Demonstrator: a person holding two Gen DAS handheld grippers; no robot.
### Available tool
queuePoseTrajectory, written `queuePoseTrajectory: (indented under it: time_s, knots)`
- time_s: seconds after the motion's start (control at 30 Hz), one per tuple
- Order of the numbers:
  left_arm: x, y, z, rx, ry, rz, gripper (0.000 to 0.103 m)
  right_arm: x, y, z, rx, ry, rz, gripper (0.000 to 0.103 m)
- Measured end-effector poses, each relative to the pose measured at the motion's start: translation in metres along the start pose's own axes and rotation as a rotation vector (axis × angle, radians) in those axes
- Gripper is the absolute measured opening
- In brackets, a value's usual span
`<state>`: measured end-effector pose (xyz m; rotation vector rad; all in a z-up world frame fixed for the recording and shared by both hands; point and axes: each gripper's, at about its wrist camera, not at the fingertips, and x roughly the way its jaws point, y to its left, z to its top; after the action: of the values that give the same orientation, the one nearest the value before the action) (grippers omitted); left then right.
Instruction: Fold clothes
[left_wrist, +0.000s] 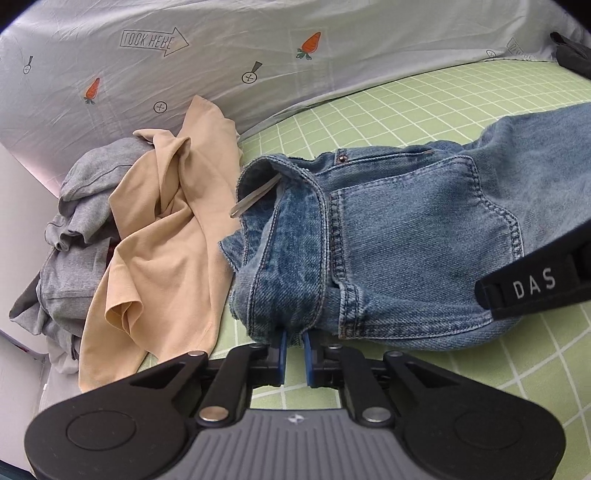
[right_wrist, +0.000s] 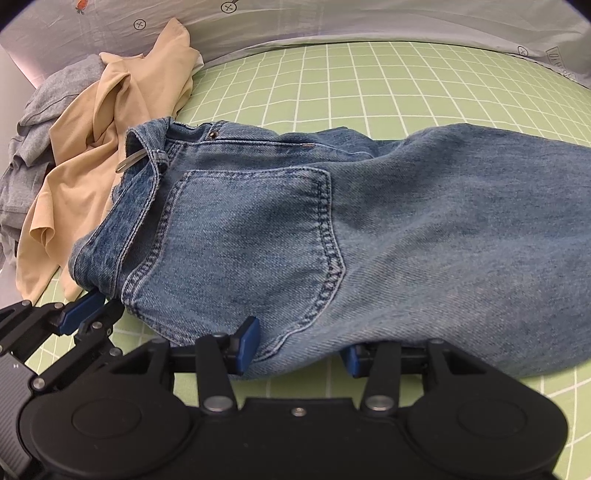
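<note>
While left claw (left_wrist: 294, 345) pinches jeans (left_wrist: 406, 236) waistband, right claw (right_wrist: 299, 349) straddles hip.

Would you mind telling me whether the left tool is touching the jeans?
Touching. The left wrist view shows the left tool shut on the waistband edge of the jeans.

Coarse, faded blue denim jeans (right_wrist: 369, 229), twill-ribbed with raised stitching. Smooth matt beige knit shirt (left_wrist: 155, 236); soft heathered grey jersey (left_wrist: 70, 266). Creased green checked bedsheet (right_wrist: 332, 81), probably cotton. Matt black plastic gripper (right_wrist: 299, 354).
</note>
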<state>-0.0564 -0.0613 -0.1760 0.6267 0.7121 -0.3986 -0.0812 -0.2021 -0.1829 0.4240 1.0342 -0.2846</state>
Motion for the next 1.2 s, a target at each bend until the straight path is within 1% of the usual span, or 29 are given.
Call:
queuePoseTrajectory:
  time_s: [0.03,0.07,0.13,0.17,0.23,0.3,0.37,0.5,0.63,0.73,0.8,0.87,0.93,1.03,1.07,1.17,1.2]
  knots:
    - [-0.003,0.003,-0.001,-0.01,-0.008,-0.006,0.002,0.001,0.0,0.0,-0.002,-0.001,-0.003,0.046]
    - [-0.005,0.007,-0.003,-0.018,-0.022,0.008,0.001,0.002,0.001,0.0,-0.004,-0.001,-0.006,0.046]
    - [-0.012,0.017,-0.004,-0.025,-0.071,0.086,0.001,0.002,0.001,0.001,-0.004,0.0,-0.014,0.047]
    - [-0.013,0.024,-0.005,-0.029,-0.081,0.115,0.001,0.003,0.001,0.001,-0.002,0.001,-0.019,0.047]
    - [-0.009,0.045,-0.003,-0.075,-0.062,0.113,0.001,0.003,0.001,0.002,0.004,0.004,-0.029,0.047]
    - [-0.003,0.064,-0.003,-0.117,-0.032,0.04,0.001,0.002,0.003,0.002,0.013,0.003,-0.042,0.048]
    - [-0.001,0.07,-0.006,-0.124,-0.022,0.0,0.001,-0.001,0.007,0.004,0.023,-0.011,-0.051,0.048]
    - [0.002,0.077,-0.01,-0.184,0.003,-0.106,0.003,-0.013,0.018,0.006,0.033,-0.048,-0.078,0.048]
    - [-0.002,0.083,-0.008,-0.187,-0.031,-0.175,0.004,-0.028,0.029,0.003,0.04,-0.086,-0.092,0.048]
    - [-0.004,0.091,-0.006,-0.194,-0.047,-0.24,0.004,-0.033,0.036,0.0,0.067,-0.112,-0.082,0.053]
    - [-0.003,0.095,-0.006,-0.189,-0.051,-0.283,0.004,-0.034,0.041,0.0,0.088,-0.119,-0.093,0.055]
    - [0.0,0.098,-0.006,-0.185,-0.046,-0.314,0.004,-0.035,0.046,-0.001,0.102,-0.123,-0.1,0.056]
    - [0.003,0.1,-0.007,-0.181,-0.039,-0.339,0.004,-0.037,0.051,-0.002,0.114,-0.108,-0.117,0.057]
    - [0.008,0.103,-0.008,-0.161,-0.032,-0.364,0.004,-0.042,0.06,-0.005,0.137,-0.079,-0.167,0.06]
    - [0.009,0.104,-0.009,-0.155,-0.031,-0.369,0.004,-0.045,0.063,-0.006,0.145,-0.071,-0.187,0.064]
    - [0.012,0.109,-0.009,-0.149,-0.032,-0.387,0.004,-0.06,0.072,-0.009,0.132,-0.108,-0.207,0.065]
    - [0.012,0.111,-0.009,-0.15,-0.032,-0.394,0.004,-0.066,0.076,-0.01,0.123,-0.136,-0.213,0.065]
